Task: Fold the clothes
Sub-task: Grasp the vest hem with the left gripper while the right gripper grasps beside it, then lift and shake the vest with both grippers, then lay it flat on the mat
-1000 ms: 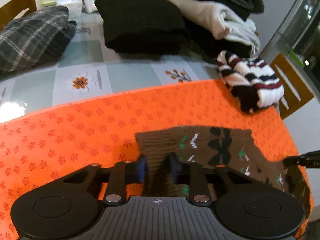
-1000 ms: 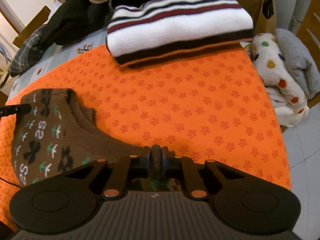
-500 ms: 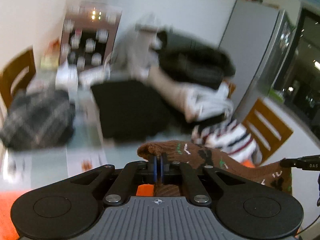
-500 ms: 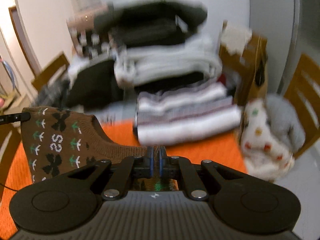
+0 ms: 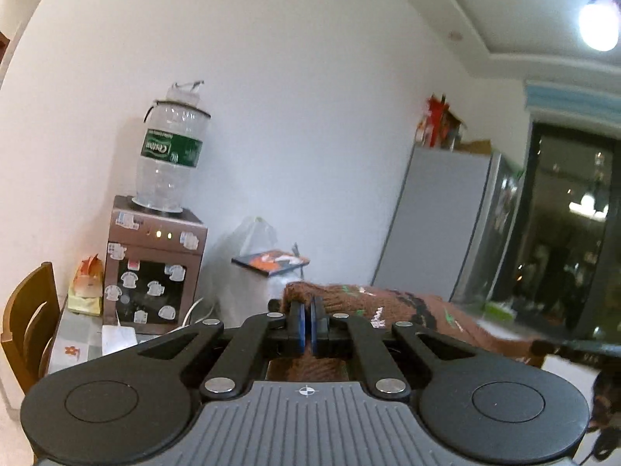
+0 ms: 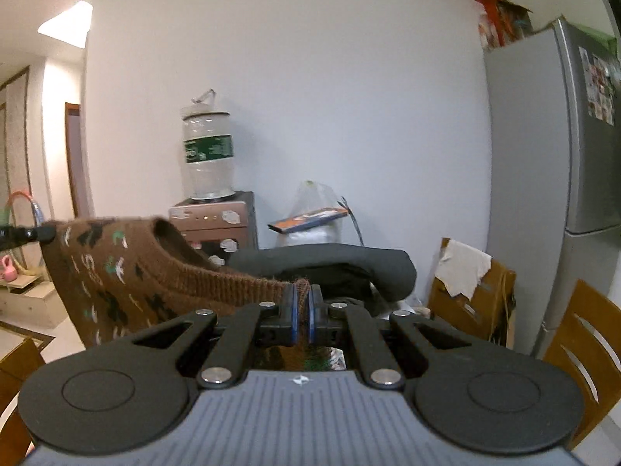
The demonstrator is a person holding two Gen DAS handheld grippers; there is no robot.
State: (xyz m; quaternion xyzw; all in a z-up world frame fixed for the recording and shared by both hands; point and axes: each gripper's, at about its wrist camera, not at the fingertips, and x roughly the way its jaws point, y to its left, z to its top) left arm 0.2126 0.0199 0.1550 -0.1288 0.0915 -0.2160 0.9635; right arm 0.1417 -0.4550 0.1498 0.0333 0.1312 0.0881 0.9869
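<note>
A brown knit sweater (image 5: 403,310) with black, green and white patterns hangs in the air between both grippers. My left gripper (image 5: 307,326) is shut on one edge of it, and the knit runs off to the right. My right gripper (image 6: 301,316) is shut on another edge of the sweater (image 6: 116,272), which stretches to the left, where the tip of the other gripper (image 6: 27,233) holds it. Both cameras point up at the wall, so the table is hidden.
A water dispenser (image 5: 155,268) with a big bottle (image 5: 172,155) stands against the wall. A grey fridge (image 6: 551,178) is at the right. Dark folded clothes (image 6: 330,268) show ahead in the right wrist view. Wooden chairs (image 5: 27,322) (image 6: 582,353) stand at either side.
The left gripper closed on the sweater. Both grippers then lifted it off the orange mat, and the views swung up from the table to the wall.
</note>
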